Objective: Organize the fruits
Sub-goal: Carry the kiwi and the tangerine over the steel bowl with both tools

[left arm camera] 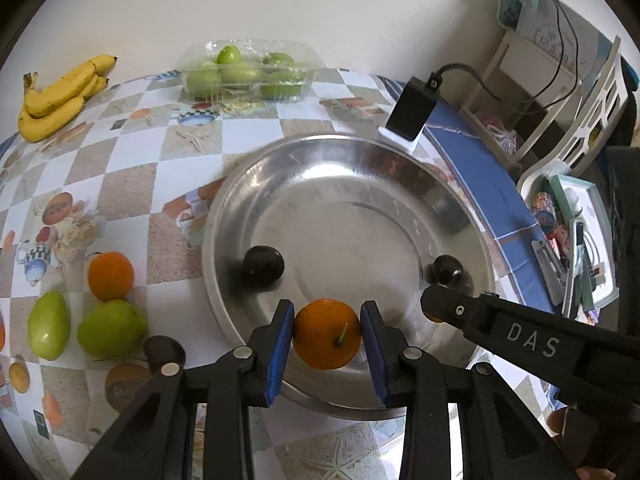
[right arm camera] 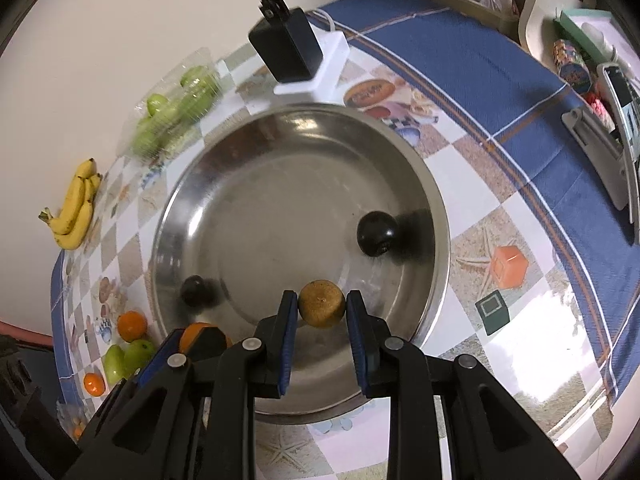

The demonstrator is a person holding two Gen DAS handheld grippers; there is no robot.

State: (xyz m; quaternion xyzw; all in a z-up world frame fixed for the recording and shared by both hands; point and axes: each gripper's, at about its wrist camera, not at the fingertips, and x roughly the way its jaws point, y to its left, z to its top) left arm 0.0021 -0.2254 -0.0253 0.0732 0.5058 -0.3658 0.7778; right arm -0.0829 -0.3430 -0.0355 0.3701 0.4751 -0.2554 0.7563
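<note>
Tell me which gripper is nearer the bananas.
Left. The left gripper, clamping an orange, sits on the bananas' side; the right gripper is farther across the metal bowl.

Silver steel basin [right arm camera: 436, 216] on checked beige-and-white tablecloth [left arm camera: 132, 184] with blue border. Bright orange [left arm camera: 326, 334] between blue pads [left arm camera: 280, 350] of black left gripper [left arm camera: 327, 344]. Brownish-yellow round fruit [right arm camera: 322, 304] in black right gripper [right arm camera: 322, 322]. Yellow bananas [left arm camera: 60, 98]; green fruit [left arm camera: 240, 74] in clear box.
</note>
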